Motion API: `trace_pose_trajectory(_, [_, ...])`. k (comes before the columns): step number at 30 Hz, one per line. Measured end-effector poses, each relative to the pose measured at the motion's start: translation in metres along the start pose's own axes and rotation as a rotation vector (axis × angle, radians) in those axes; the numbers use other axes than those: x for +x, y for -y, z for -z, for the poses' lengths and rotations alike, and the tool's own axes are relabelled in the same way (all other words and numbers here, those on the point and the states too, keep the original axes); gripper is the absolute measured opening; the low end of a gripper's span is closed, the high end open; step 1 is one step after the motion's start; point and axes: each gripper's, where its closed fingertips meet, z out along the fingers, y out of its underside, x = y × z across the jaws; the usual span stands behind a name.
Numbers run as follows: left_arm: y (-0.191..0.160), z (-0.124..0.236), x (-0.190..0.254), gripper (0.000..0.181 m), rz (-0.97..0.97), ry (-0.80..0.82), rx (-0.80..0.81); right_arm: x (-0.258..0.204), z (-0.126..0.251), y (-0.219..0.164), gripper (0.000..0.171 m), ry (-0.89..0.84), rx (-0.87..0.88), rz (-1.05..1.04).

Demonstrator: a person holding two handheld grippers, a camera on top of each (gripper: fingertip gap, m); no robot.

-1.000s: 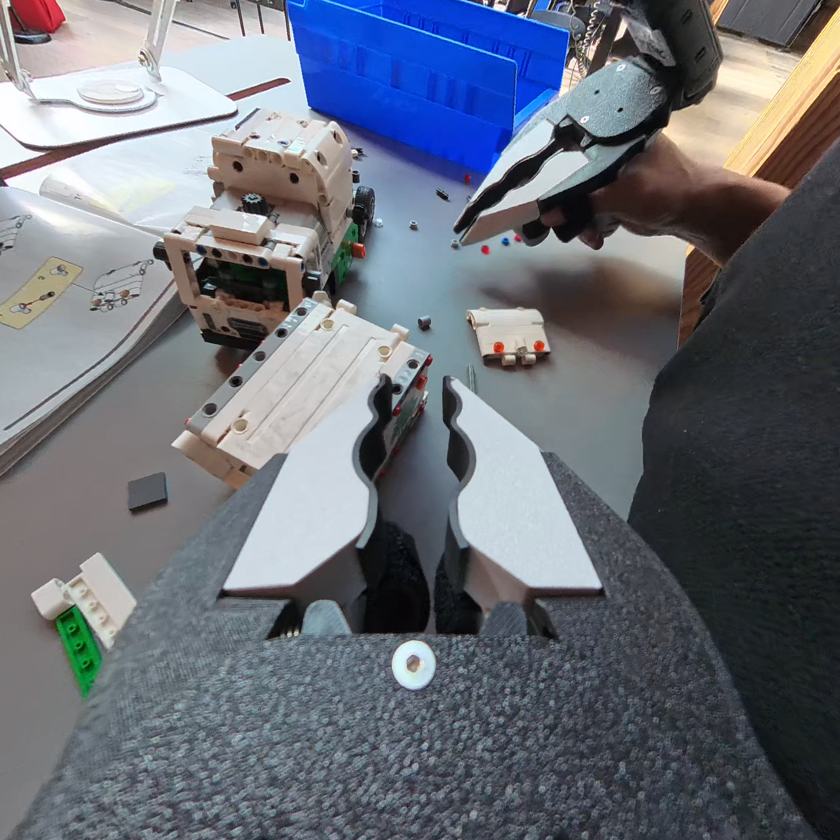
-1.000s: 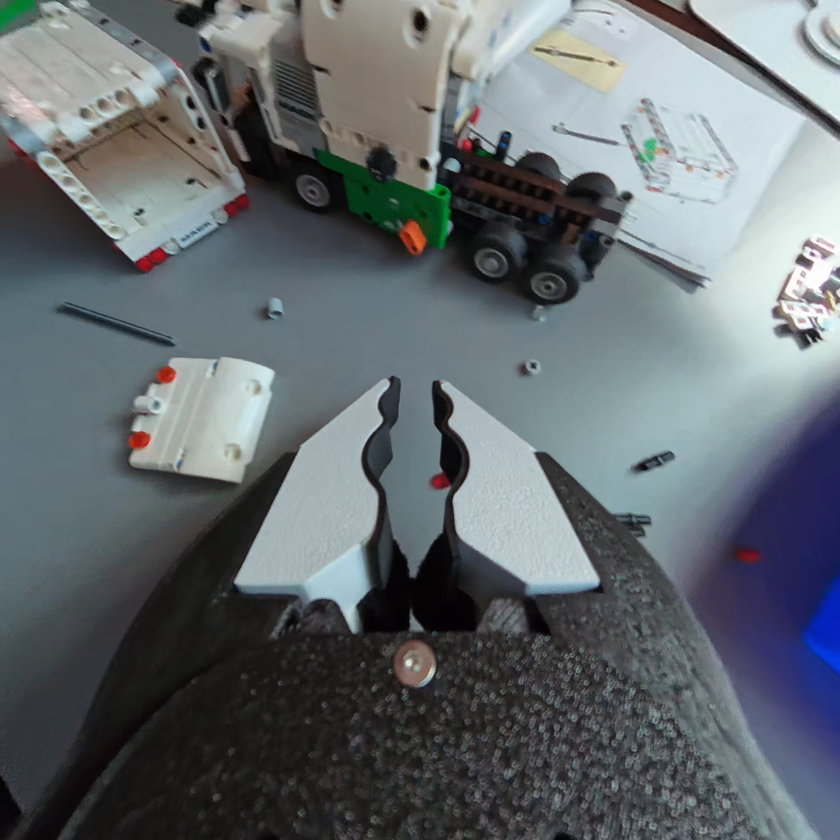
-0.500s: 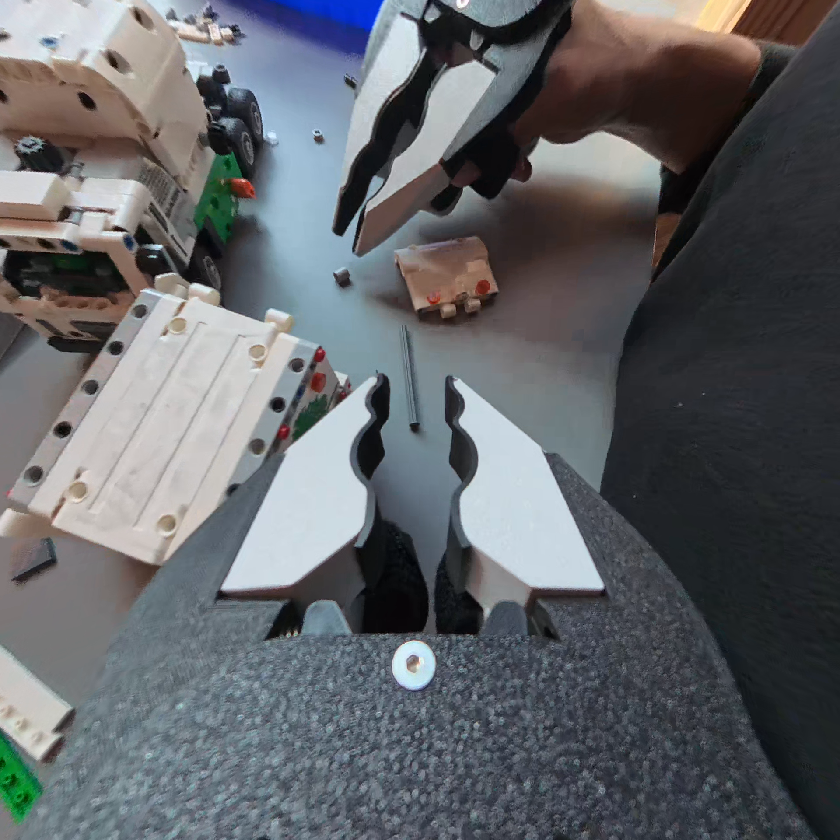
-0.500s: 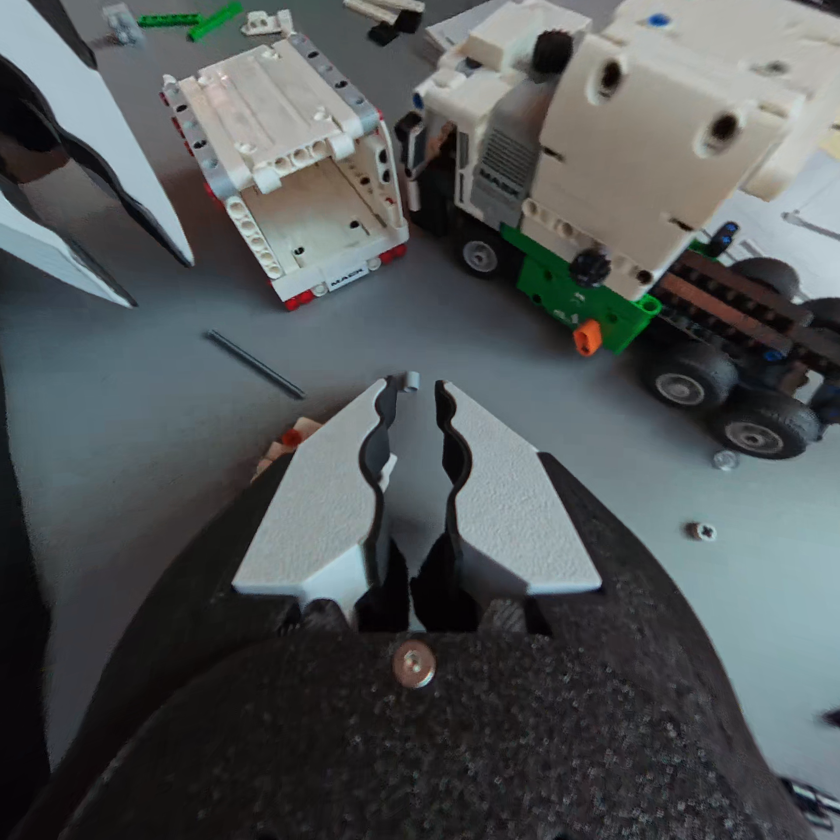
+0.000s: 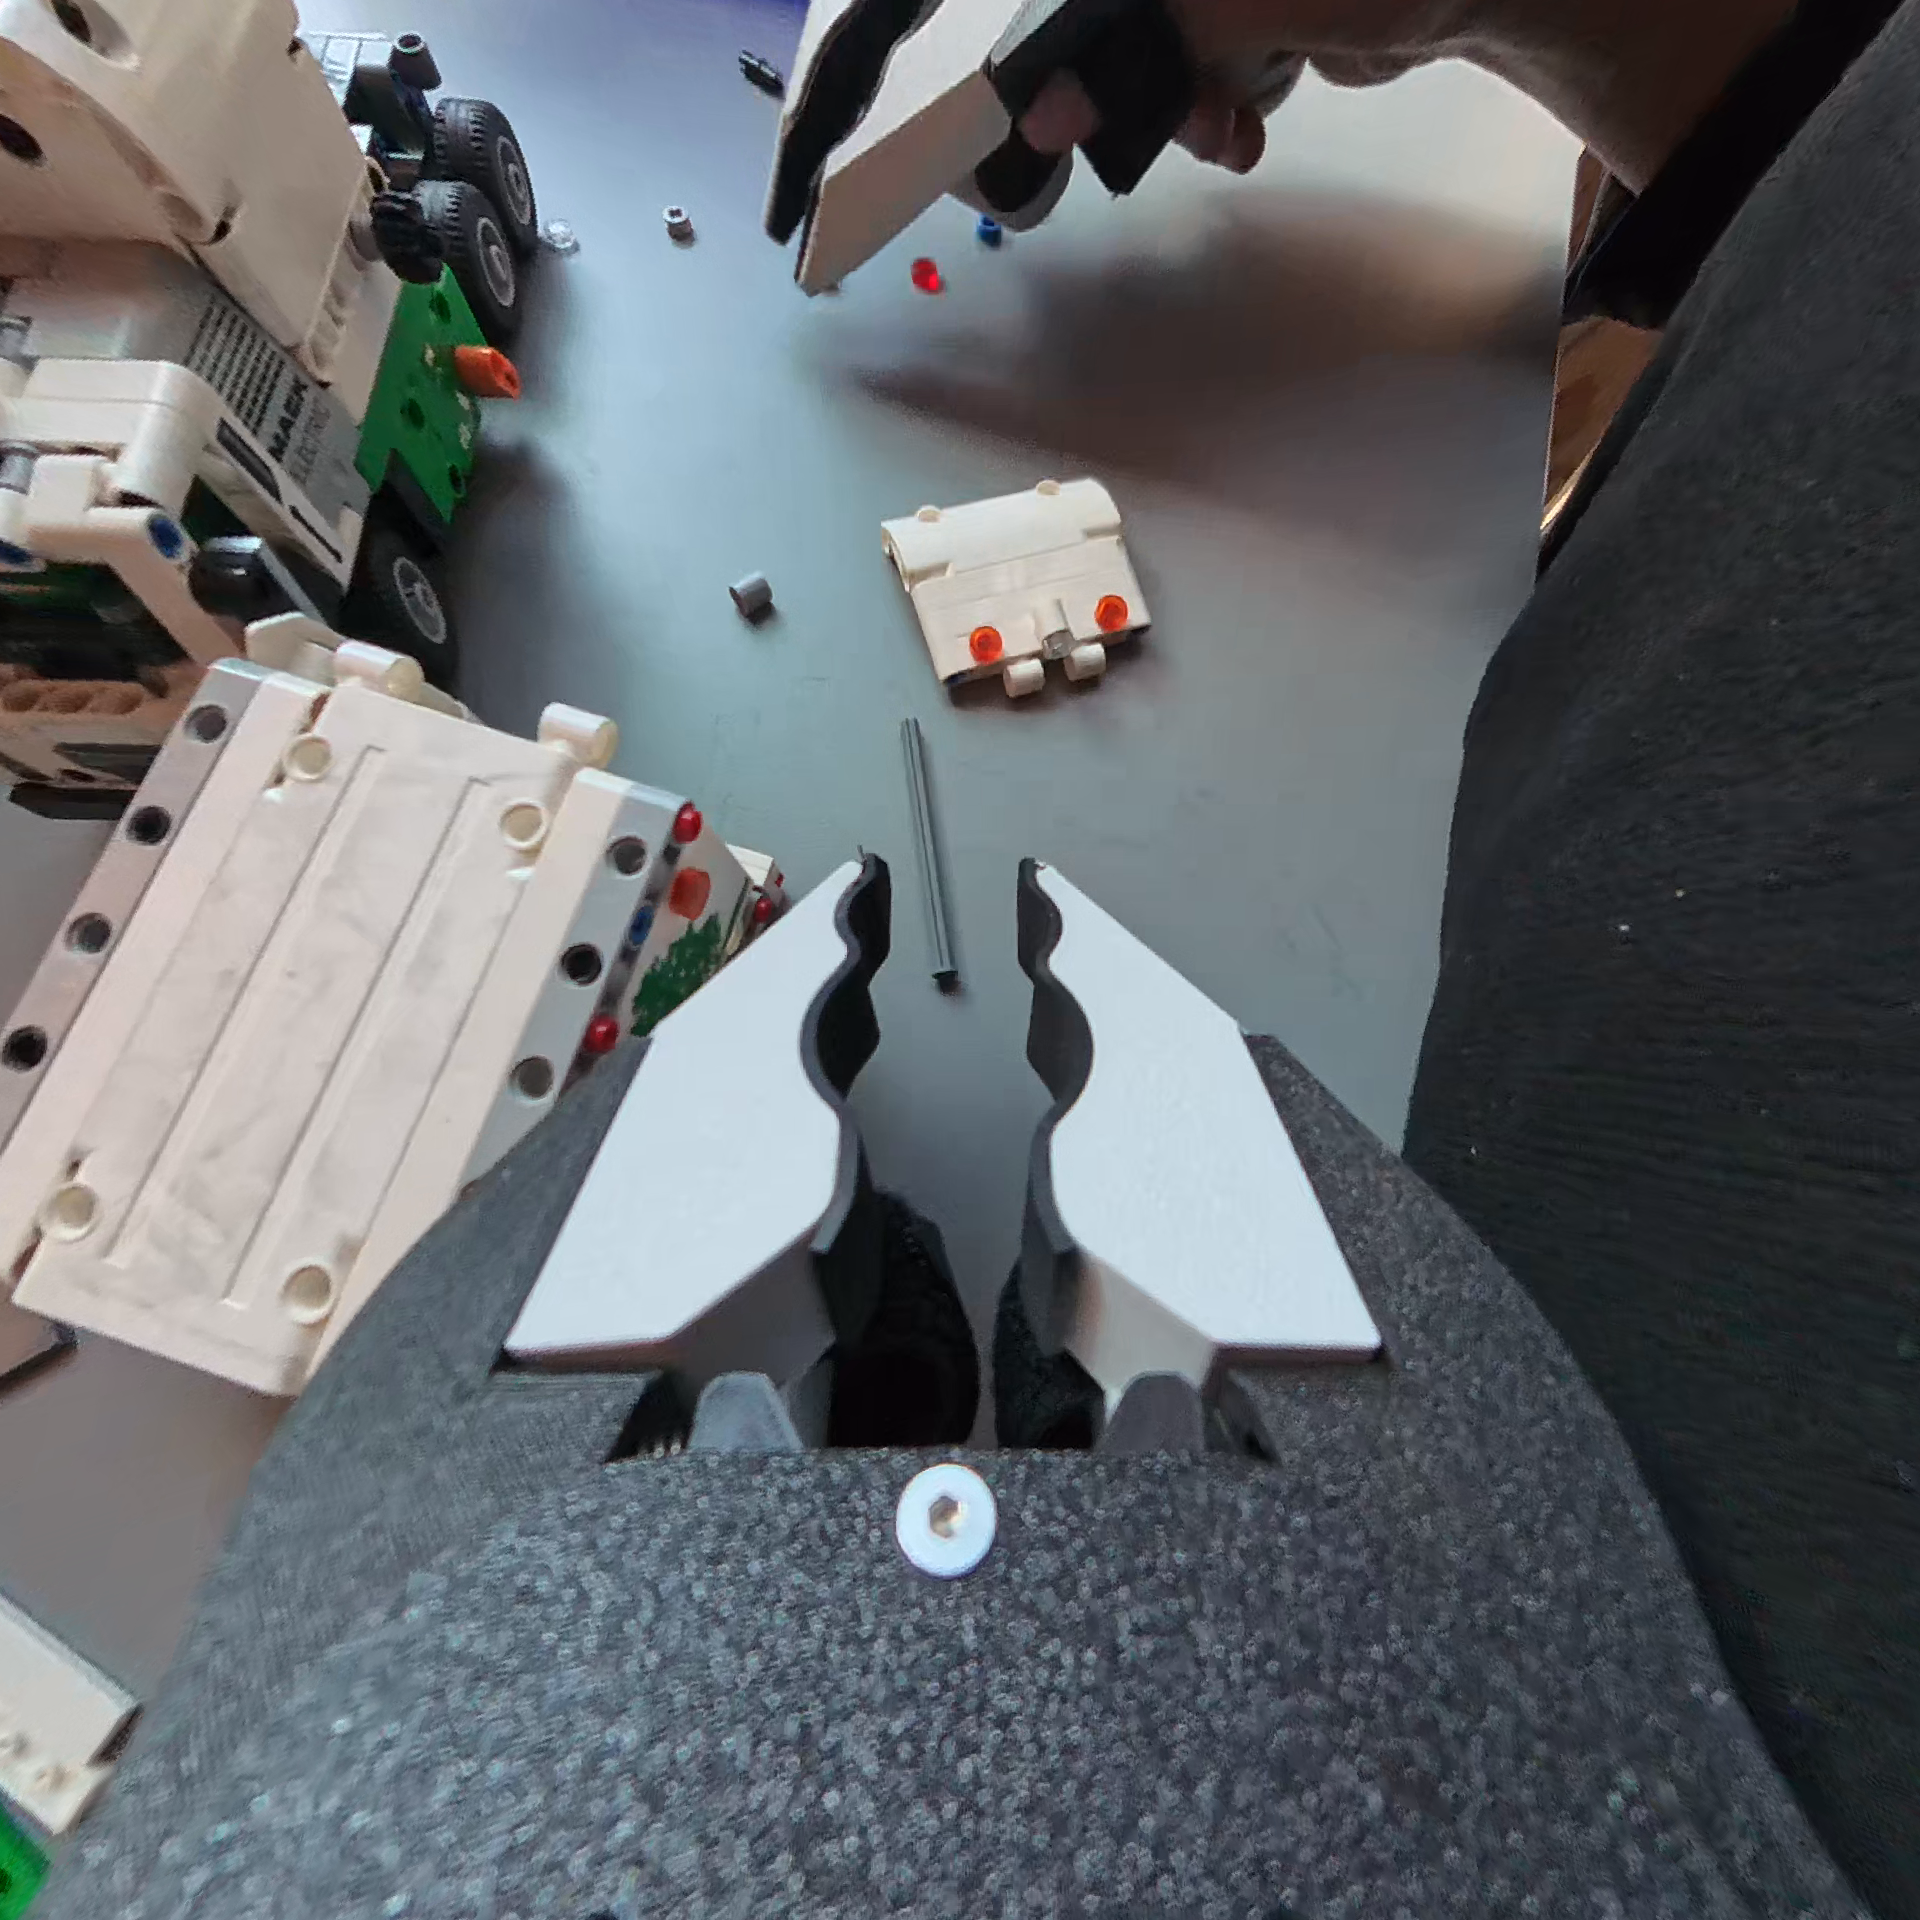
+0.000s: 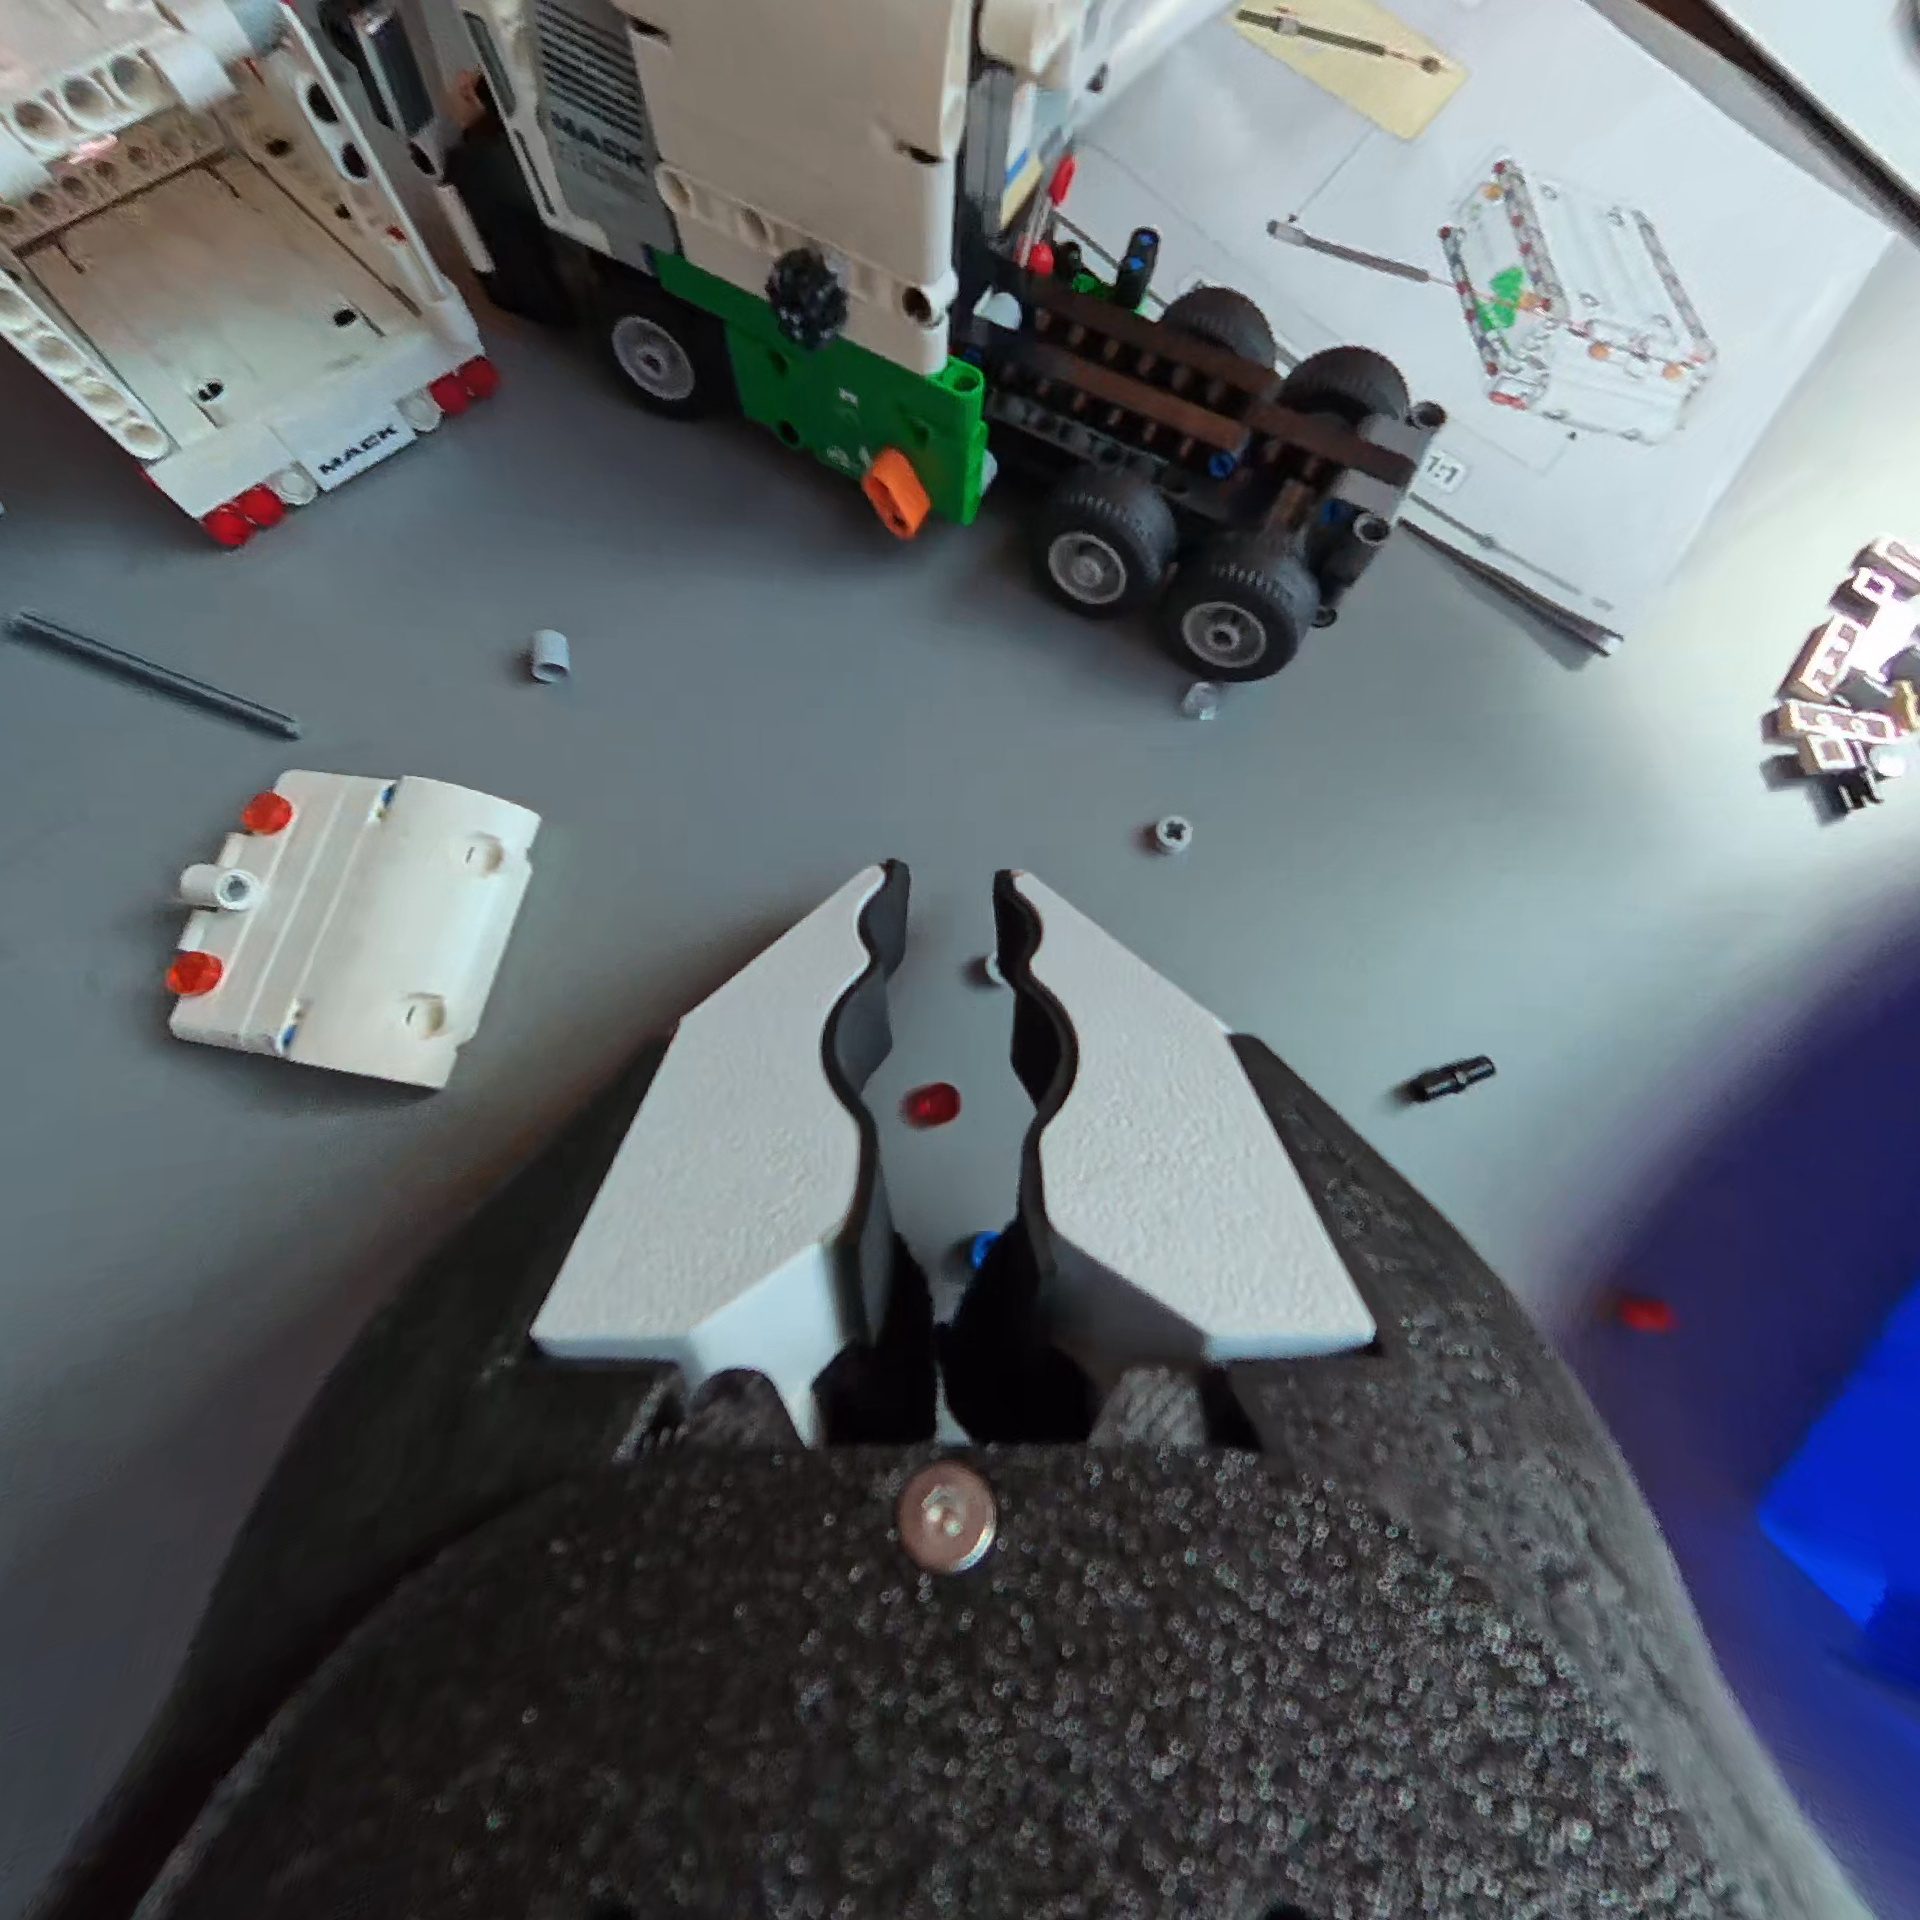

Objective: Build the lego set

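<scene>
A white and green lego truck point(image 5: 187, 395) point(image 6: 831, 260) stands on the dark table. Its loose white box body point(image 5: 312, 997) point(image 6: 197, 312) lies beside it. A thin dark axle rod point(image 5: 927, 852) point(image 6: 145, 675) lies on the table, its near end between the fingers of my open, empty left gripper point(image 5: 951, 862). A small white panel with orange studs point(image 5: 1023, 587) point(image 6: 348, 925) lies beyond the rod. My right gripper point(image 6: 948, 868) point(image 5: 821, 239) is open and empty, hovering over a small red stud point(image 6: 930, 1103) point(image 5: 925, 275) and a blue pin point(image 6: 977, 1247).
An instruction booklet point(image 6: 1455, 208) lies behind the truck. A blue bin point(image 6: 1849, 1507) is at the right edge. Small loose parts lie about: a grey bush point(image 5: 750, 595) point(image 6: 551, 655), a black pin point(image 6: 1452, 1077), a pile of small pieces point(image 6: 1849, 675). A person's dark clothing point(image 5: 1714, 831) borders the right. Left tips to right tips: about 20 cm. The small red stud point(image 6: 930, 1103) lies some 4 cm from my right tips, 20 cm from my left tips. Look for it in the left wrist view point(image 5: 926, 278) too.
My left gripper has moved right and forward until the axle rod's end lies between its fingers. My right gripper swung toward the panel, then back over the red stud.
</scene>
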Motion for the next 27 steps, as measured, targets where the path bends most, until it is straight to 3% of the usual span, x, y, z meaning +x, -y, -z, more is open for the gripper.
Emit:
trace_pose_trajectory(7, [-0.002,-0.005,0.002,0.022,-0.03,0.001,-0.03,0.011,-0.003,-0.012,0.016,-0.071,-0.037,-0.008])
trace_pose_trajectory(11, [-0.003,-0.004,0.002,0.022,-0.023,0.005,-0.033,0.011,-0.003,-0.015,0.001,-0.066,-0.046,-0.014])
trace_pose_trajectory(14, [-0.003,-0.003,0.001,0.022,-0.026,0.016,-0.035,0.005,0.003,-0.019,0.0,-0.042,-0.077,-0.003])
trace_pose_trajectory(23, [-0.001,-0.003,0.004,0.022,-0.039,0.011,-0.021,-0.074,0.008,0.001,0.002,0.168,0.007,0.05])
trace_pose_trajectory(27, [-0.003,-0.001,0.006,0.022,-0.045,0.012,-0.021,-0.018,0.013,-0.008,0.007,-0.115,-0.022,0.021])
